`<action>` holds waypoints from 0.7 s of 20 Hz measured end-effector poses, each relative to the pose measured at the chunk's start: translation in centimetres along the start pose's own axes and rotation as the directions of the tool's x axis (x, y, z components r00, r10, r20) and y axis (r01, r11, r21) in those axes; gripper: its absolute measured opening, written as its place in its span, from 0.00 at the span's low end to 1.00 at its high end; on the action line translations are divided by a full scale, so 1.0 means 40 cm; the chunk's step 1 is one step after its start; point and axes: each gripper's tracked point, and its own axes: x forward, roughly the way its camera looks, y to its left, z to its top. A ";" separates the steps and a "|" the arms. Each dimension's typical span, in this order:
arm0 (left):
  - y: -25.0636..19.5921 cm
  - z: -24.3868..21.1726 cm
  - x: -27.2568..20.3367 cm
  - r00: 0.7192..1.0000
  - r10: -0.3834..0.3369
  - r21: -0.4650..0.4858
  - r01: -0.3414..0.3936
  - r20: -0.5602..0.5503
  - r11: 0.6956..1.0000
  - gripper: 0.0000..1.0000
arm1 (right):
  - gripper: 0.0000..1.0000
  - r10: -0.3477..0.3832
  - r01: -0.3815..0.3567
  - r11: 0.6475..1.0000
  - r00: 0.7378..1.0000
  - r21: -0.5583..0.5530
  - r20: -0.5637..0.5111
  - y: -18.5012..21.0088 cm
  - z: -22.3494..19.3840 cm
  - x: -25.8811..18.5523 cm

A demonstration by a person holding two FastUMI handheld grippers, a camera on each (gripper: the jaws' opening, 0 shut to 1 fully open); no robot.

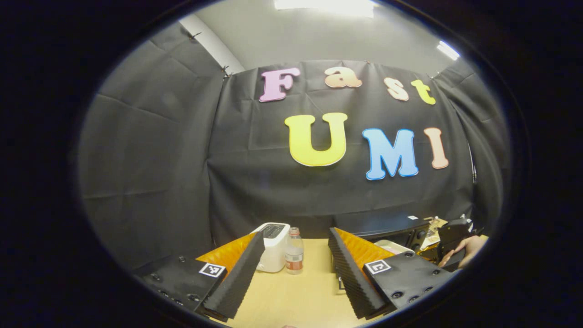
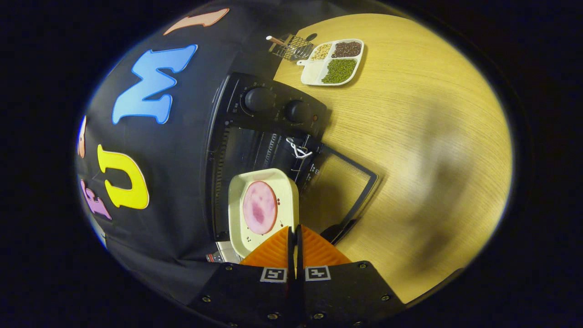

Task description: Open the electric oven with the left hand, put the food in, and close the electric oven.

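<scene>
table [image 2: 410, 136]: pale wood grain, matt | oven [image 2: 273, 109]: black, matt | plate [image 2: 237, 214]: cream, glossy | wall: black cloth, creased

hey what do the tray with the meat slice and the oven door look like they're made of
The tray looks like cream plastic or melamine: smooth, matte, rounded corners; ceramic is possible. The oven door seems a dark metal frame around tinted glass with a dotted mesh pattern, the table showing through it.

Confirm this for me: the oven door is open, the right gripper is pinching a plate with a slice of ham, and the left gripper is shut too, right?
Not quite. The left gripper is open, its fingers spread wide over the table in the left gripper view. The rest holds: the oven door is open, and the right gripper pinches the plate carrying the ham slice.
</scene>
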 end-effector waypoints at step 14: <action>0.139 -0.052 0.000 0.994 0.096 0.022 -0.094 -0.060 0.995 1.00 | 0.01 0.005 -0.039 0.975 0.988 0.221 0.154 0.090 0.045 0.183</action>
